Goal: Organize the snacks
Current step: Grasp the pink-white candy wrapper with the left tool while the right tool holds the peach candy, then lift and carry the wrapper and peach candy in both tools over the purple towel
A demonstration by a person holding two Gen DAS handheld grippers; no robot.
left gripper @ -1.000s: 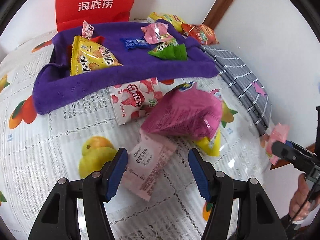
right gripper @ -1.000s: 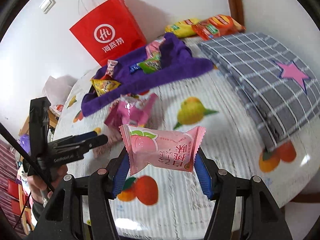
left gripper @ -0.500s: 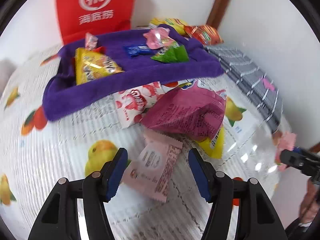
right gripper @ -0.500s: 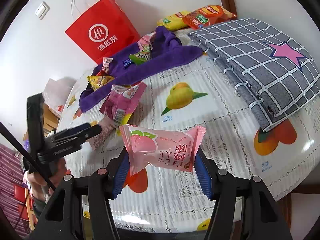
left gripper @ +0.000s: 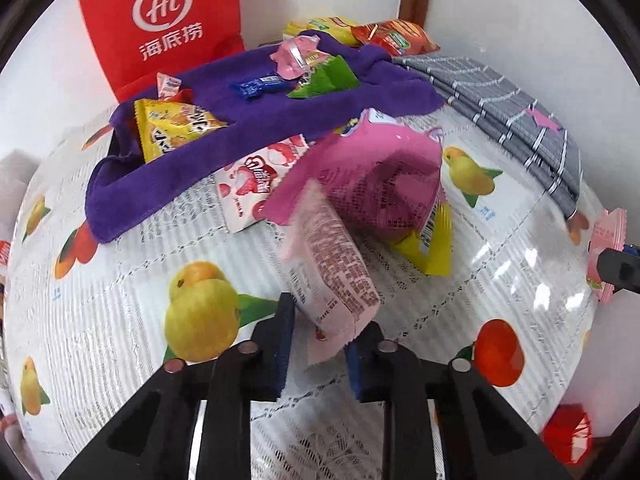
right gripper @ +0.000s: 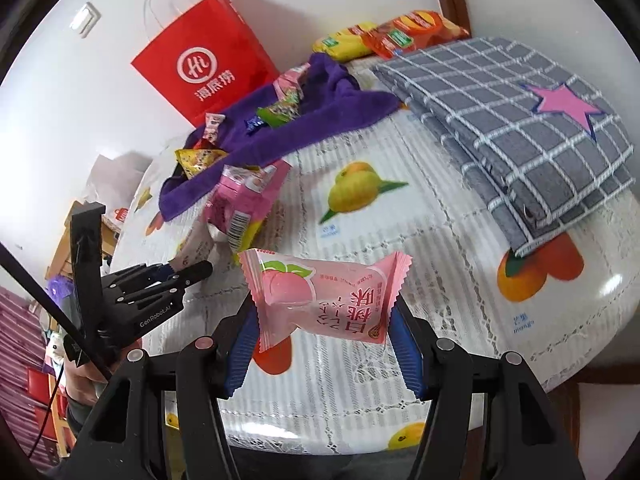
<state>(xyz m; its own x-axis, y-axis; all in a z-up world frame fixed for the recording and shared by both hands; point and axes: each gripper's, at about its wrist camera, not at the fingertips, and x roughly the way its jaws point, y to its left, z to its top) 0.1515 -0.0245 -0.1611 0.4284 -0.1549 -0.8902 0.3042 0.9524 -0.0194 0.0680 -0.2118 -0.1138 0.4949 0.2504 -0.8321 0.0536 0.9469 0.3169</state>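
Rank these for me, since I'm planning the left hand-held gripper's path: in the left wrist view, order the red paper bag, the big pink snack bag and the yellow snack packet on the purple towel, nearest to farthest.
1. Big pink snack bag, just ahead, right.
2. Yellow snack packet, on the towel's left.
3. Red paper bag, against the wall.

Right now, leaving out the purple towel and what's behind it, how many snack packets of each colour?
Pale pink, held: 2, the printed packet in the left gripper and the peach packet in the right gripper
Magenta: 1, the big bag
White and red: 1, the strawberry packet
Yellow: 1, the yellow packet under the big bag
Total: 5
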